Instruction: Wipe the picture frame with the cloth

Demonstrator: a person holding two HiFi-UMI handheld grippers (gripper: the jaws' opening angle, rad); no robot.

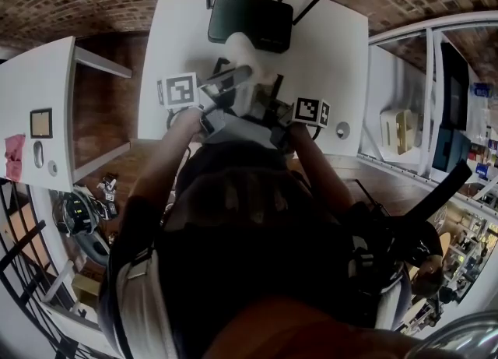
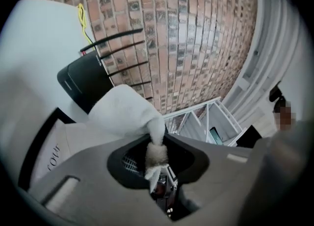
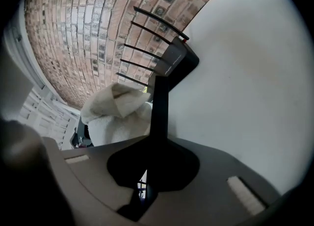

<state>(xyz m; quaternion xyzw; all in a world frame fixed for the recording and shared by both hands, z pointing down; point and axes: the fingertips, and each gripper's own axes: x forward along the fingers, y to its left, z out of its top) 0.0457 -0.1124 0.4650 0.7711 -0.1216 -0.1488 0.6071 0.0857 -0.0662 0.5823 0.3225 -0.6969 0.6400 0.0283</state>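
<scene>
- We are pinching the white cloth [image 2: 127, 110] in the left gripper [image 2: 158, 146]. Its jaws are gripping a gathered fold of the fabric, and the rest is bulging out in a soft mound ahead of them.
- We are holding the picture frame [image 3: 159, 107] in the right gripper [image 3: 152, 154]. Its jaws are pressing together on the frame's black edge, which is standing upright and edge-on in the right gripper view.
- In the left gripper view the frame is showing a black border and a pale mat with dark lettering. It is sitting low on the left, with the cloth's mound overlapping its upper edge.
- In the right gripper view the cloth is sitting just beside the frame's left face. We cannot tell whether it is pressing on that face.
- In the head view we are bringing both grippers close together above the middle of the white table [image 1: 334, 54], with the cloth bunched just beyond them.
- A black router [image 1: 249, 19] is standing at the table's far edge, just behind the cloth, with its antennas sticking up.
- A brick wall [image 2: 186, 34] is rising behind the table, and a yellow cable [image 2: 82, 21] is lying at the table's far corner.
</scene>
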